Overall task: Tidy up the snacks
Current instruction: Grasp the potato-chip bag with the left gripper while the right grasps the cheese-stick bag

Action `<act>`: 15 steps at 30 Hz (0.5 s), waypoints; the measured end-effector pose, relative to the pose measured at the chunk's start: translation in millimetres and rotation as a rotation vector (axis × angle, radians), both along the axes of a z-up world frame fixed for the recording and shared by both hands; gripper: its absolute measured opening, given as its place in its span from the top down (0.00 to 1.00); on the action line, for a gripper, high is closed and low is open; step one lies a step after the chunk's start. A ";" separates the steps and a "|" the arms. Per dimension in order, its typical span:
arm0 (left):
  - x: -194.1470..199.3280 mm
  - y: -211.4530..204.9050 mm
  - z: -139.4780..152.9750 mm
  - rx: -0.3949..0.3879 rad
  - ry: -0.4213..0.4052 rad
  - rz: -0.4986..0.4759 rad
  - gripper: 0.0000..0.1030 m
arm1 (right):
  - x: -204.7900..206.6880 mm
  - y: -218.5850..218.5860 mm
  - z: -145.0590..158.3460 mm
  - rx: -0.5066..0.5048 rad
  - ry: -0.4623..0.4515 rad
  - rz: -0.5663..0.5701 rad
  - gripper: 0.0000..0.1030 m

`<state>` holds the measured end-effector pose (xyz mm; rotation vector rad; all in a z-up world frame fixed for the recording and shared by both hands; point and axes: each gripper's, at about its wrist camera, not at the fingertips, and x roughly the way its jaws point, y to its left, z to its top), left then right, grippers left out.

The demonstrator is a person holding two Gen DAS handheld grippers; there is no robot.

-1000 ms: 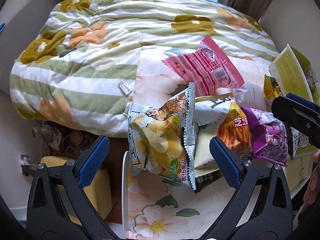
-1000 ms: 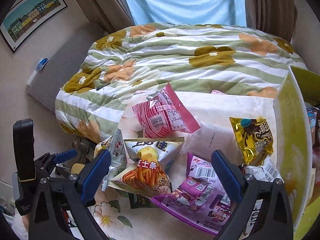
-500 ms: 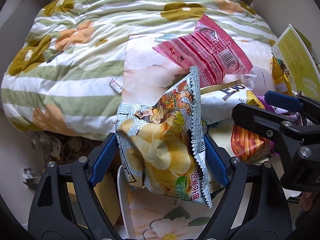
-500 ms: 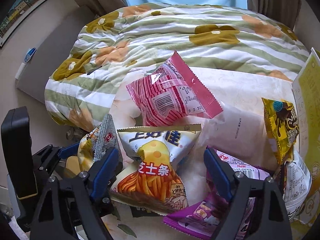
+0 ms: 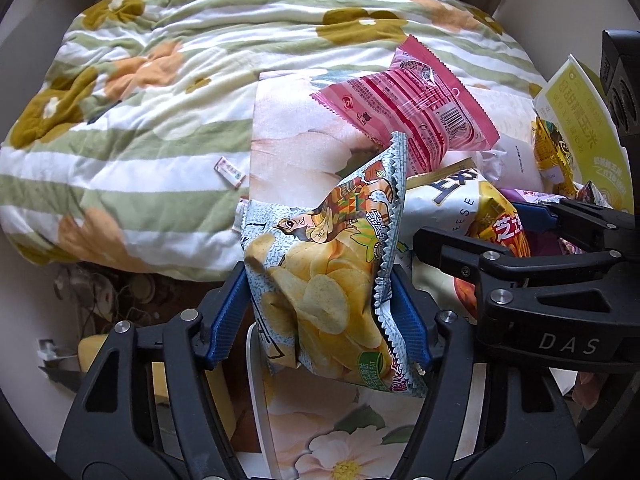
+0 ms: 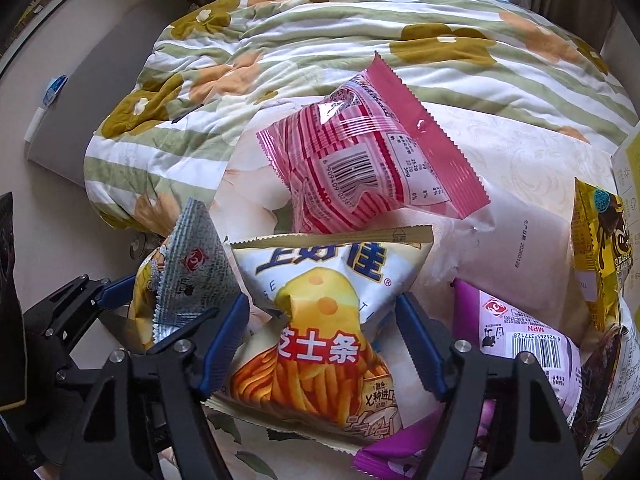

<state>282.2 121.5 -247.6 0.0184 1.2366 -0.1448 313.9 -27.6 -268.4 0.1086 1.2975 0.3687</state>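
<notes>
My left gripper is shut on a pale blue potato chip bag, its blue pads pressing both sides. That bag also shows at the left of the right wrist view. My right gripper is closed around a white and orange cheese stick bag, both pads touching its sides. This bag lies right of the chip bag in the left wrist view. A pink snack bag lies beyond, and a purple bag lies to the right.
The snacks lie on a floral cloth over a striped flowered quilt. A yellow snack bag and a yellow-green box stand at the right. A small candy lies on the quilt.
Both grippers moved forward and closed: the left onto the chip bag, the right onto the cheese stick bag. One second ago both were open and further back.
</notes>
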 end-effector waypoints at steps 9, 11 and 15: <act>-4.2 3.9 3.1 -0.024 -0.004 0.017 0.38 | 1.2 1.1 -6.6 0.014 0.012 0.004 0.47; -6.5 4.7 4.1 -0.029 -0.007 0.023 0.39 | -0.4 -1.5 -6.4 0.025 0.012 -0.004 0.50; -11.1 6.1 10.5 -0.033 -0.015 0.030 0.40 | -4.9 -5.8 -2.6 0.047 0.008 -0.020 0.57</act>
